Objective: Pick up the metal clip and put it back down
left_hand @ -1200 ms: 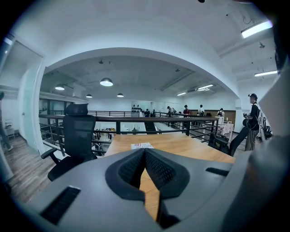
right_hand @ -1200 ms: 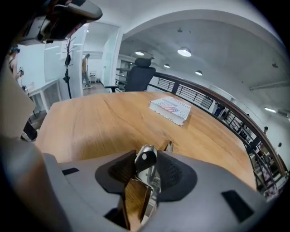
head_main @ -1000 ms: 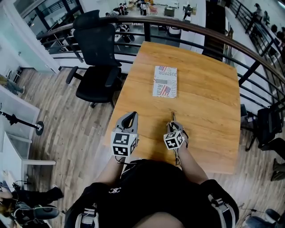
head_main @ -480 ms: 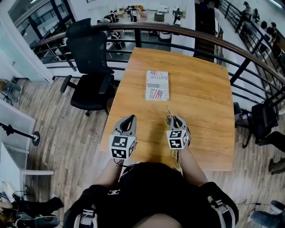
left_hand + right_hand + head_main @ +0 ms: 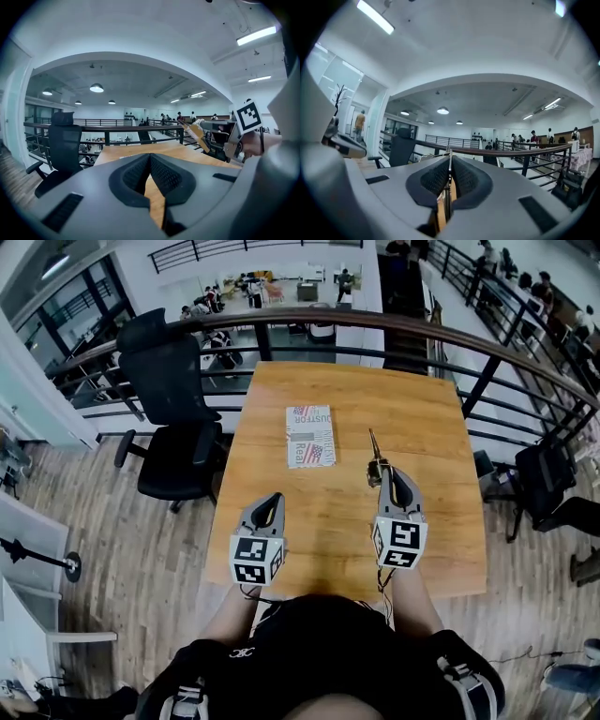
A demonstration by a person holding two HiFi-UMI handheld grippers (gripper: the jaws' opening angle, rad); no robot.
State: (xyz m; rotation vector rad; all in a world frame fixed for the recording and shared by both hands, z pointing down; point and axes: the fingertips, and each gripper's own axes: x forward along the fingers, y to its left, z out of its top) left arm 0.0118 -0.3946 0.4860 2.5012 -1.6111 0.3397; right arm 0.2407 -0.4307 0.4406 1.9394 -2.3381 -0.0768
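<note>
My right gripper (image 5: 382,472) is shut on the metal clip (image 5: 374,448) and holds it in the air above the right half of the wooden table (image 5: 427,413). The clip is thin and brass-coloured and sticks forward out of the jaws. In the right gripper view it shows as a narrow strip (image 5: 448,199) pinched between the ribbed pads (image 5: 433,178). The left gripper view catches the clip (image 5: 200,135) at the right, raised over the table. My left gripper (image 5: 272,501) hovers low over the table's near left part, shut and holding nothing; its tips meet (image 5: 150,157).
A printed booklet (image 5: 309,435) lies flat on the table's far middle. A black office chair (image 5: 173,409) stands left of the table. A dark curved railing (image 5: 375,324) runs behind the far edge. Another dark chair (image 5: 544,479) sits at the right.
The right gripper has closed on the clip and lifted it off the table, rising and shifting forward and to the right. The left gripper has stayed roughly in place.
</note>
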